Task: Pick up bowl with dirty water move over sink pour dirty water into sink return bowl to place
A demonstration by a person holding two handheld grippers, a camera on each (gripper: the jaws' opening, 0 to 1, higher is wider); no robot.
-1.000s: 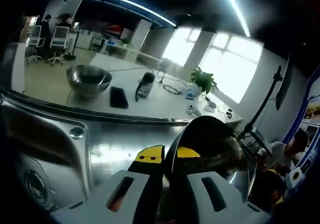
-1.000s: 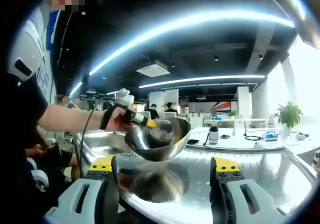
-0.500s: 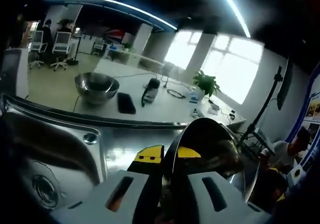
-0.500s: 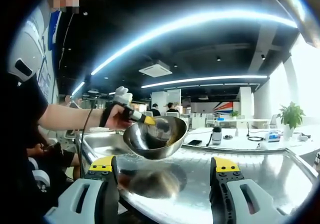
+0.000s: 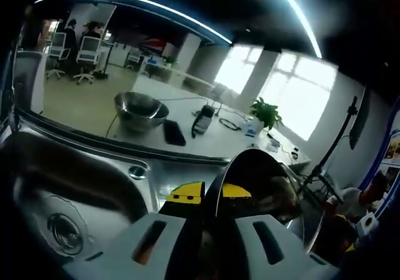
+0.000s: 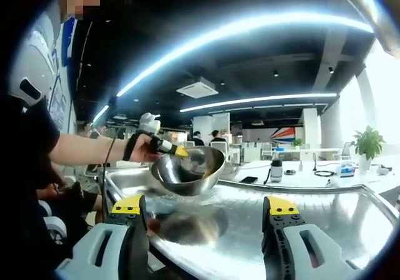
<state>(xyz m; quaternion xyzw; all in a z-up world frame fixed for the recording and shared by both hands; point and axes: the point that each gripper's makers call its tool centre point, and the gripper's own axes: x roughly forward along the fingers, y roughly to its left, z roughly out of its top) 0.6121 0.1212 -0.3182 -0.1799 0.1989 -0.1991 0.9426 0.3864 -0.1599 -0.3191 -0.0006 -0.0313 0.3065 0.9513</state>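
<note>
Above steel drainboard beside sink (image 5: 56, 199): bowl (image 6: 187, 170) held at rim by left hand-held gripper (image 5: 209, 192), jaws clamped on thin edge. Right hand-held gripper (image 6: 203, 208) spread wide, idle. Judgement: rigid polished steel, slippery, water sloshes; rim grip risks swivel.

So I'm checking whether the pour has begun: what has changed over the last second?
The left gripper has carried the bowl sideways toward the sink basin and tipped it slightly. Its jaws stay clamped on the rim throughout. The right gripper stays open and idle over the steel counter.
</note>
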